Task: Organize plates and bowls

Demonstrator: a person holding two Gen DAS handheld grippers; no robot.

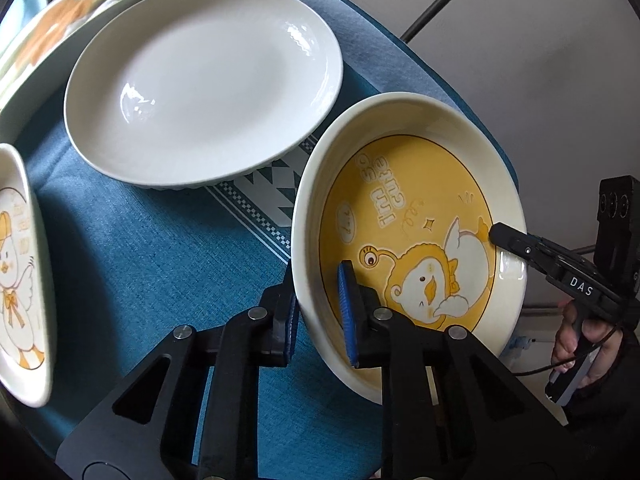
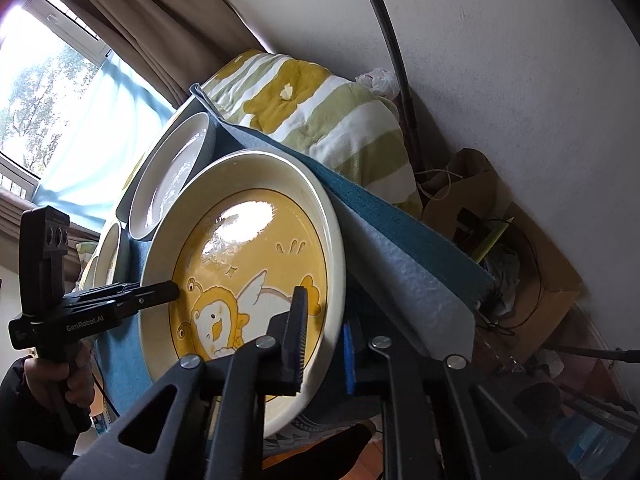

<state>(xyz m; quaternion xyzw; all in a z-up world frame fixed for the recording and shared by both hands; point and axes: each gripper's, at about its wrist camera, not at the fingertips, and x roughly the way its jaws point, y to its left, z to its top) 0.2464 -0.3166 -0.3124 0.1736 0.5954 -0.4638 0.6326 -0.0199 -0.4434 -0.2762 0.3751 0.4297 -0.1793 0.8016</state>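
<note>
Right of the white plate, on the blue-clothed desk, sits the yellow duck bowl; the left gripper and right gripper each pinch opposite rim walls, likely to lift it level for stacking

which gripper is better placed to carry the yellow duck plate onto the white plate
Left. Both grippers are shut on the yellow duck plate rim, but the left gripper holds the side nearer the white plate; the right gripper holds the far side.
</note>
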